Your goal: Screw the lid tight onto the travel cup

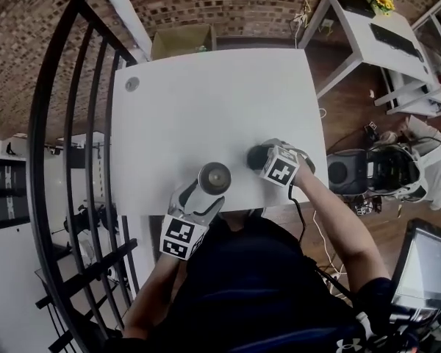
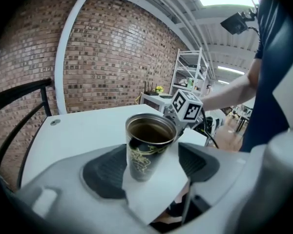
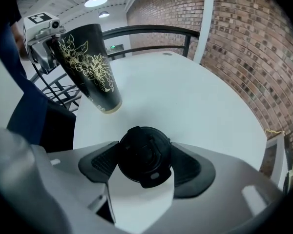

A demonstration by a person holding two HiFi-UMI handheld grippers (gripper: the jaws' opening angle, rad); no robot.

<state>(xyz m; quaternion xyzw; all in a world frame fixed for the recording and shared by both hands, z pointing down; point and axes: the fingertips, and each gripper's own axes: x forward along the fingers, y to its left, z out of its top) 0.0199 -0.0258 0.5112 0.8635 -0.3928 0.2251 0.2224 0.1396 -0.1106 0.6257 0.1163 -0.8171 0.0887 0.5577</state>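
Observation:
A dark travel cup (image 1: 214, 177) with a gold flower pattern stands upright and open-topped near the front edge of the white table (image 1: 206, 101). My left gripper (image 1: 204, 195) is open around the cup (image 2: 146, 150). Its left pad lies close against the cup's side, and bare table shows before the right pad (image 2: 199, 161). The black lid (image 1: 257, 155) lies flat on the table to the cup's right. My right gripper (image 1: 262, 157) is open around the lid (image 3: 144, 155), with both pads close beside its rim. From the right gripper view the cup (image 3: 90, 67) stands to the upper left.
A small round disc (image 1: 132, 84) sits at the table's far left corner. A cardboard box (image 1: 182, 41) stands beyond the far edge. A black railing (image 1: 73, 123) runs along the left. A white desk (image 1: 367, 28) and gear on the floor (image 1: 375, 171) are to the right.

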